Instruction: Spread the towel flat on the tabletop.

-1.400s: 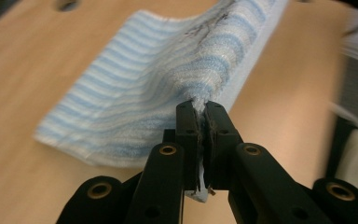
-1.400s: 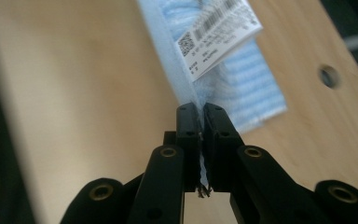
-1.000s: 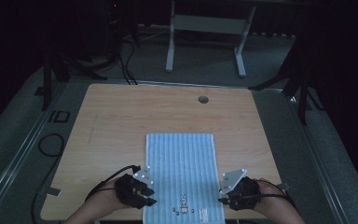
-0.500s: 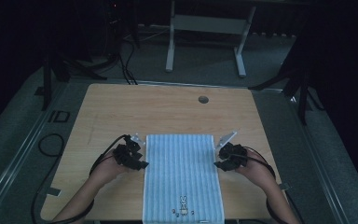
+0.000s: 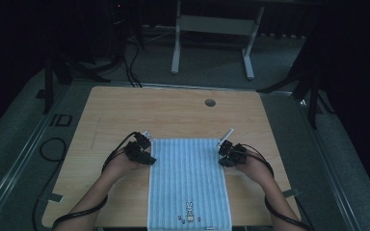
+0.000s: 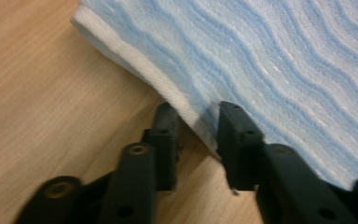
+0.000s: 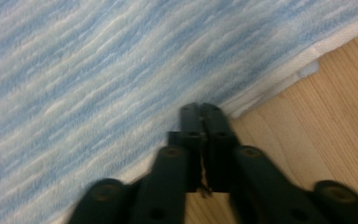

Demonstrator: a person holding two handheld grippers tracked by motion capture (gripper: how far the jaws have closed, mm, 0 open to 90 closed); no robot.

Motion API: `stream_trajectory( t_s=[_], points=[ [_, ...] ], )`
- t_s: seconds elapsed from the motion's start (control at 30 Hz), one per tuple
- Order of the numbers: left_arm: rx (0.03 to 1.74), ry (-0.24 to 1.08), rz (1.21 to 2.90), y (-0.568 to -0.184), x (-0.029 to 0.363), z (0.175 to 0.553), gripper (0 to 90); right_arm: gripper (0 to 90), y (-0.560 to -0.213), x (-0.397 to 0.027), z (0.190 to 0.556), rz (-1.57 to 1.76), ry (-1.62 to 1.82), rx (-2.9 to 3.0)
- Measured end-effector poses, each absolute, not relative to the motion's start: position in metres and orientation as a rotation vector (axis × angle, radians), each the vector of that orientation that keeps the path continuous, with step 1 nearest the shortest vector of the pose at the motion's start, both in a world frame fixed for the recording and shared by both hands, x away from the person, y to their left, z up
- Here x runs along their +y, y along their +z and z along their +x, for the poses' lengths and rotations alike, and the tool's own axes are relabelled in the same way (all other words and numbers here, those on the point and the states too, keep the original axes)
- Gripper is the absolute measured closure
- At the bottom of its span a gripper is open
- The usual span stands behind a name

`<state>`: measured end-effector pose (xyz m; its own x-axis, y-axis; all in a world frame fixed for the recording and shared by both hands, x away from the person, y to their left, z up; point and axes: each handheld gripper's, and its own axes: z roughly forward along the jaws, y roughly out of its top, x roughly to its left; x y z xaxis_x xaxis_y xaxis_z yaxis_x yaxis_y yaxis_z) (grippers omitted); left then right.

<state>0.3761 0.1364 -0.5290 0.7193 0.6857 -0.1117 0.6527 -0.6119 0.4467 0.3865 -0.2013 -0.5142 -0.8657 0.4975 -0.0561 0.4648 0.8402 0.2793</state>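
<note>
Evidently for folding, the left gripper (image 6: 193, 126) straddles the towel (image 5: 188, 178) edge at nine o'clock, jaws just closing; the right gripper (image 7: 199, 116), at three o'clock, has its jaws pressed together.

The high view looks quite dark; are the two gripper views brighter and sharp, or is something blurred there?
High view: dim, surroundings nearly black, blue striped towel still readable. Left gripper view: bright, towel weave crisp, jaws slightly soft. Right gripper view: bright, but the towel is blurred and smeared.

Wooden table (image 5: 173, 113), grey floor (image 5: 279, 57), metal stand (image 5: 212, 24)
</note>
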Motion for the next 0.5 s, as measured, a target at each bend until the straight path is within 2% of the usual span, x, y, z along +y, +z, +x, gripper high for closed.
stream_trajectory(
  t_s=[0.03, 0.1, 0.2, 0.23, 0.27, 0.3, 0.43, 0.5],
  points=[
    [1.013, 0.105, 2.466, -0.528, 0.136, 0.376, 80.2, 90.0, -0.513, -0.201, 0.385, 0.743, 0.379, 2.885],
    [1.001, 0.107, 2.453, -0.524, 0.135, 0.374, 85.5, 90.0, -0.508, -0.201, 0.383, 0.729, 0.393, 2.865],
    [0.988, 0.108, 2.449, -0.519, 0.135, 0.372, 86.0, 89.7, -0.501, -0.206, 0.383, 0.778, 0.434, 2.862],
    [0.989, 0.109, 2.45, -0.519, 0.134, 0.372, 86.0, 81.8, -0.501, -0.208, 0.385, 0.79, 0.424, 2.864],
    [0.989, 0.106, 2.45, -0.519, 0.135, 0.372, 86.1, 70.1, -0.501, -0.21, 0.386, 0.822, 0.411, 2.859],
    [0.99, 0.105, 2.451, -0.52, 0.135, 0.372, 86.1, 66.8, -0.503, -0.212, 0.389, 0.853, 0.39, 2.876],
    [0.993, 0.084, 2.455, -0.524, 0.135, 0.373, 86.8, 63.1, -0.511, -0.213, 0.391, 0.878, 0.358, 2.918],
    [0.995, 0.083, 2.45, -0.525, 0.135, 0.373, 87.2, 65.0, -0.515, -0.211, 0.391, 0.871, 0.339, 2.927]
  ],
)
